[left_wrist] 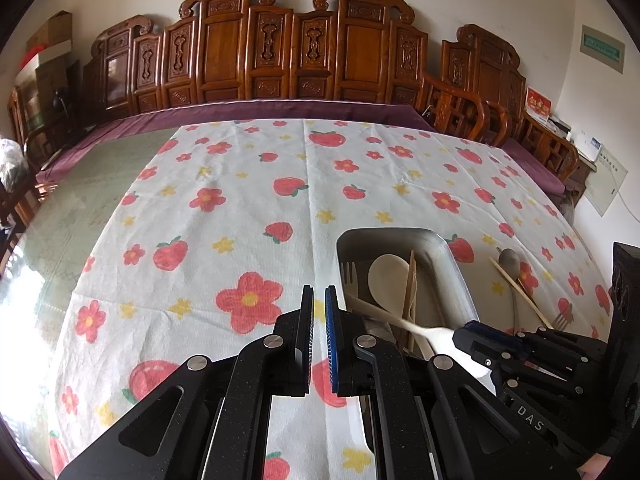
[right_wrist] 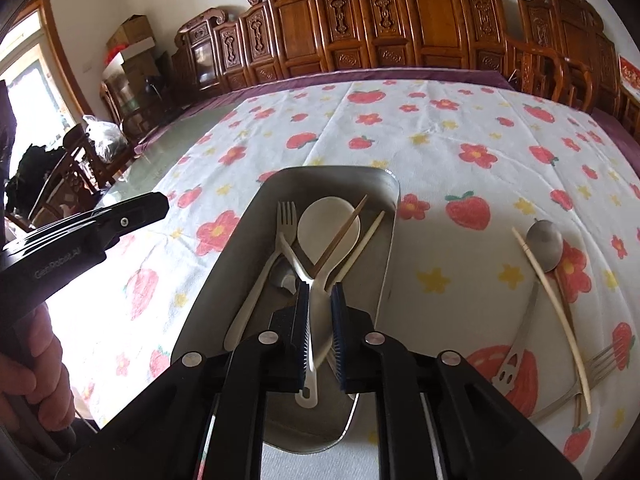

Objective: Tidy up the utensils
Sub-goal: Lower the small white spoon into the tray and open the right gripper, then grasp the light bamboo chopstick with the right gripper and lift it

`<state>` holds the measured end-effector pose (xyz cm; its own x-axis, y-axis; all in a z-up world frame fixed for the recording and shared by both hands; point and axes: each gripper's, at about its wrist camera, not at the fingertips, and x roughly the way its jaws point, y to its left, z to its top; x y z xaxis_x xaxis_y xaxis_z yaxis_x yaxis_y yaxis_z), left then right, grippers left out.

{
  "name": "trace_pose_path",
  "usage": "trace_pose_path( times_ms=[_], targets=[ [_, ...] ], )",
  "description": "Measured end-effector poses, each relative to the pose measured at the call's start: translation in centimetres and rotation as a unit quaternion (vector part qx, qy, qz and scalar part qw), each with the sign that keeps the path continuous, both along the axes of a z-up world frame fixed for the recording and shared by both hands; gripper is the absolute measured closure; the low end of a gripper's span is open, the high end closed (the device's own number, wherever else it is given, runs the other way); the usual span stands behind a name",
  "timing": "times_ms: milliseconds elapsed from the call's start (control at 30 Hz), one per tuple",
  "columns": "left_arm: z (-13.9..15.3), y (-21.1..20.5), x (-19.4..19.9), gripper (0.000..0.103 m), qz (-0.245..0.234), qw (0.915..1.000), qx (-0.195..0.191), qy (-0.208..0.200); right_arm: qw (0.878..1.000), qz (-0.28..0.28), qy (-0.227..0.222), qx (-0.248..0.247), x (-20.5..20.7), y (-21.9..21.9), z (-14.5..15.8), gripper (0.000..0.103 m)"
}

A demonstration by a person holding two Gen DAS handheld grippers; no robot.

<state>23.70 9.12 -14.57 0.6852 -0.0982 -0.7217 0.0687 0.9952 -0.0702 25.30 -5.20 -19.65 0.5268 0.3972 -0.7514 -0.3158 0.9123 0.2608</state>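
Observation:
A metal tray (right_wrist: 362, 178) lies on the strawberry tablecloth and holds a cream fork (right_wrist: 285, 216), a cream rice paddle (right_wrist: 326, 220) and two chopsticks (right_wrist: 362, 236). My right gripper (right_wrist: 320, 288) sits over the tray, its jaws partly open around the white paddle handle (right_wrist: 316, 320), which looks blurred and loose. In the left wrist view the tray (left_wrist: 456, 264) is at right, with the right gripper (left_wrist: 472, 330) over it. My left gripper (left_wrist: 319, 292) hovers left of the tray, jaws nearly together, empty.
On the cloth right of the tray lie a metal spoon (right_wrist: 545, 240), a cream chopstick (right_wrist: 556, 312), a slotted metal handle (right_wrist: 516, 352) and a metal fork (right_wrist: 600, 364). Carved wooden chairs (right_wrist: 400, 20) line the far table edge.

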Motion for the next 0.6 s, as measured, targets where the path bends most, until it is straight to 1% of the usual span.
trace_pose_path(
  times_ms=[67, 167, 333, 500, 600],
  targets=[
    [0.0, 0.0, 0.0, 0.098, 0.000, 1.0000, 0.000, 0.000, 1.000, 0.018, 0.003, 0.008, -0.3, 0.1, 0.0, 0.077],
    [0.1, 0.0, 0.0, 0.098, 0.001, 1.0000, -0.001, -0.001, 0.999, 0.036, 0.002, 0.011, -0.9, 0.1, 0.2, 0.077],
    [0.2, -0.3, -0.2, 0.098, -0.004, 1.0000, -0.002, -0.002, 0.999, 0.036, -0.019, 0.006, -2.2, -1.6, 1.5, 0.077],
    [0.4, -1.3, -0.6, 0.098, -0.016, 0.9998, -0.008, -0.007, 0.999, 0.018, -0.042, -0.006, -3.7, -5.6, 3.0, 0.077],
    [0.5, -2.5, -1.0, 0.098, -0.031, 0.9994, -0.009, -0.010, 0.998, 0.004, -0.054, -0.029, -4.6, -8.7, 3.4, 0.077]
  ],
)
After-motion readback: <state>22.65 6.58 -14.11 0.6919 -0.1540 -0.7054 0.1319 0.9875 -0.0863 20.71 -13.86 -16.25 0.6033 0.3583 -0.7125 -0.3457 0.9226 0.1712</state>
